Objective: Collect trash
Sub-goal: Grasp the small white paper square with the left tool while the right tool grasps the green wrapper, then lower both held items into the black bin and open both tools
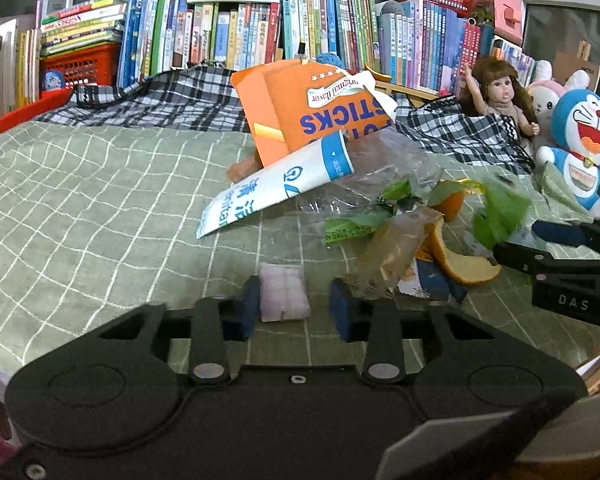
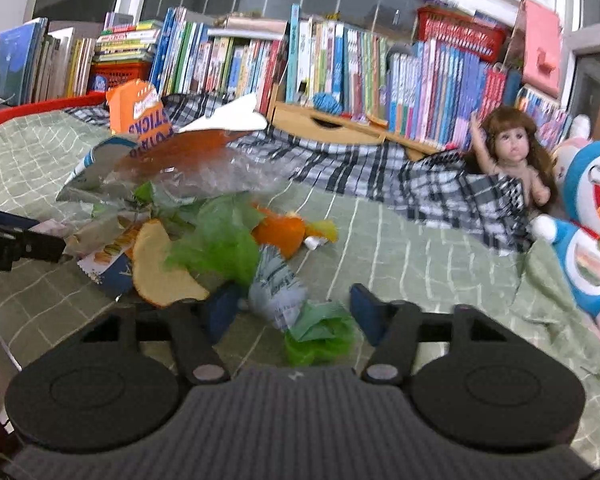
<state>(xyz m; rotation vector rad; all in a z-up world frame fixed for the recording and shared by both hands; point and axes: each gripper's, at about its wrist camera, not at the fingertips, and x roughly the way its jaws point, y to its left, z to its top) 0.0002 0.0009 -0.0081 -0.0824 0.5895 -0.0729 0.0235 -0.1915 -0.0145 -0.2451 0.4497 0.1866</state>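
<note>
We see the trash heaped mid-bed on the green checked bed cover [image 1: 80, 200]: one orange snack box [image 1: 300, 112], one white-and-blue wrapper [image 1: 276, 188], two orange peels [image 1: 460, 264], green scraps. Behind stand a row of books [image 1: 220, 36], one doll [image 1: 500, 96], one blue plush [image 1: 580, 144]. The left gripper [image 1: 294, 308] is open around a pink wrapped packet [image 1: 284, 298], not clamped. Only the right view shows the right gripper [image 2: 292, 312], wide open around a crumpled green-and-grey wrapper [image 2: 300, 312].
</note>
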